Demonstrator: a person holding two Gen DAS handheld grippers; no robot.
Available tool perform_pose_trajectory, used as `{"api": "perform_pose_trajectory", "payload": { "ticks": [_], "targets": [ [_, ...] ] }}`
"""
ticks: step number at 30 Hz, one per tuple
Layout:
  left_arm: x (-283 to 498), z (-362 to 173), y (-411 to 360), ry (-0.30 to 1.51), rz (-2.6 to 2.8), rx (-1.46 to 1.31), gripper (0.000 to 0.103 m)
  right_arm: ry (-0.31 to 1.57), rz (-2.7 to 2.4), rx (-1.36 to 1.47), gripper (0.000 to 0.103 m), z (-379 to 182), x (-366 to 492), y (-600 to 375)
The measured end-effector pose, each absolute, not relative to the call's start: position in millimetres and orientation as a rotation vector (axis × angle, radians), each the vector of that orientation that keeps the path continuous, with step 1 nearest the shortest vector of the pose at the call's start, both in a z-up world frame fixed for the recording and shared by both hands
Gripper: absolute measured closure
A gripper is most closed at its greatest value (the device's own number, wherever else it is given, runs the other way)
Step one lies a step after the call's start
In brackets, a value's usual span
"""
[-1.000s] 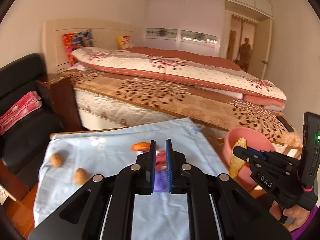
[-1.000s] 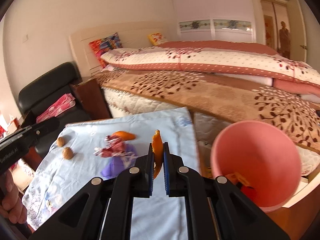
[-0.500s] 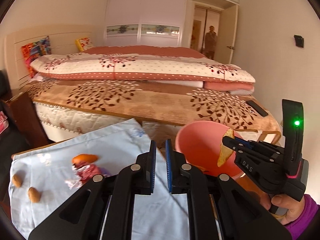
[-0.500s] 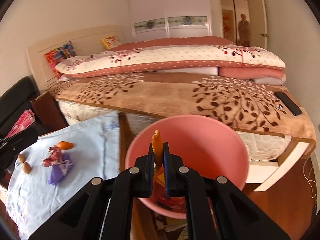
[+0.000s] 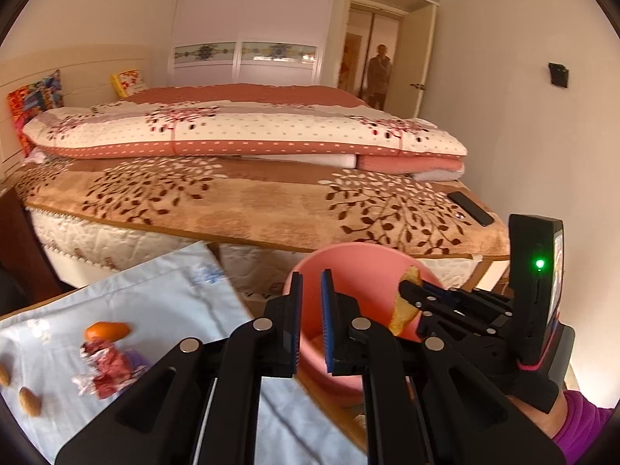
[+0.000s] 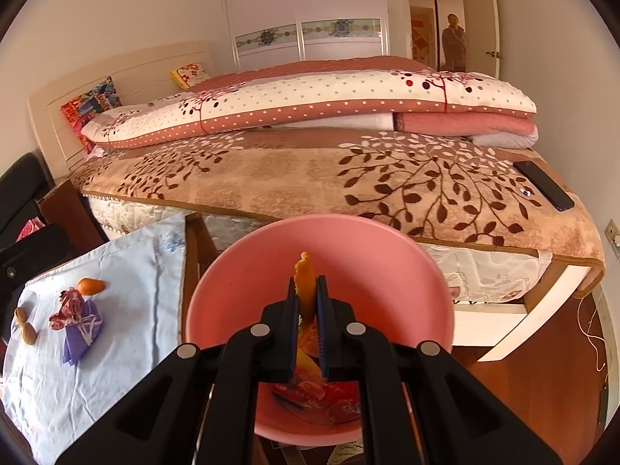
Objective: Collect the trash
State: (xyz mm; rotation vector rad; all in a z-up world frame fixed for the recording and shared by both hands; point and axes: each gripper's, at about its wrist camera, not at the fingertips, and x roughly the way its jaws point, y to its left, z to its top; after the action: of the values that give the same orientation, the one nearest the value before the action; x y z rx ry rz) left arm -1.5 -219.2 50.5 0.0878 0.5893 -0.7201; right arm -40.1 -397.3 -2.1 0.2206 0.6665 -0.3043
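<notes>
A bedroom: a wide bed (image 6: pixel 317 178) is filling the far side, carrying a brown leaf-patterned blanket, a folded dotted quilt (image 6: pixel 310 104) and a dark phone (image 6: pixel 544 186) lying near its corner. White sliding wardrobes are standing behind it, and a person (image 6: pixel 454 44) is standing in the open doorway. In front of the bed, a pale blue cloth (image 6: pixel 128 310) is covering a low table. On the cloth are lying a piece of orange peel (image 5: pixel 106 331), a crumpled red wrapper (image 5: pixel 106 372) on a purple packet (image 6: pixel 83 335), and two nuts (image 6: pixel 25 327). A pink bin (image 6: pixel 348 255) is sitting just beside the table's right edge, already holding scraps. The right gripper (image 6: pixel 306 302) is pinching a strip of orange peel (image 6: pixel 304 283) directly over the bin's mouth. The left gripper (image 5: pixel 310 302) is hanging beside it, its pads nearly together with nothing between them
</notes>
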Motion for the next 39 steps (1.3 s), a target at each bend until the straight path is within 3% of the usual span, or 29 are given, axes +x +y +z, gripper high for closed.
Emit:
{"api": "perform_pose_trajectory", "payload": {
  "ticks": [9, 19, 23, 39],
  "targets": [
    [-0.9, 38.0, -246.4, 0.601, -0.775, 0.106, 0.094, 0.666, -0.324, 0.256, 0.095, -7.3, -47.9, -422.3],
    [7.1, 20.2, -175.9, 0.635, -0.586, 0.100, 0.093, 0.672, -0.301, 0.276, 0.096, -14.3, -45.5, -423.0],
    [3.4, 12.3, -142.4, 0.637, -0.513, 0.087, 0.058, 0.662, -0.296, 0.270, 0.096, -10.3, -48.8, -415.7],
    [3.3, -33.5, -59.0, 0.784, -0.367, 0.042, 0.056, 0.662, -0.281, 0.258, 0.096, -0.9, -55.1, -389.7]
  ]
}}
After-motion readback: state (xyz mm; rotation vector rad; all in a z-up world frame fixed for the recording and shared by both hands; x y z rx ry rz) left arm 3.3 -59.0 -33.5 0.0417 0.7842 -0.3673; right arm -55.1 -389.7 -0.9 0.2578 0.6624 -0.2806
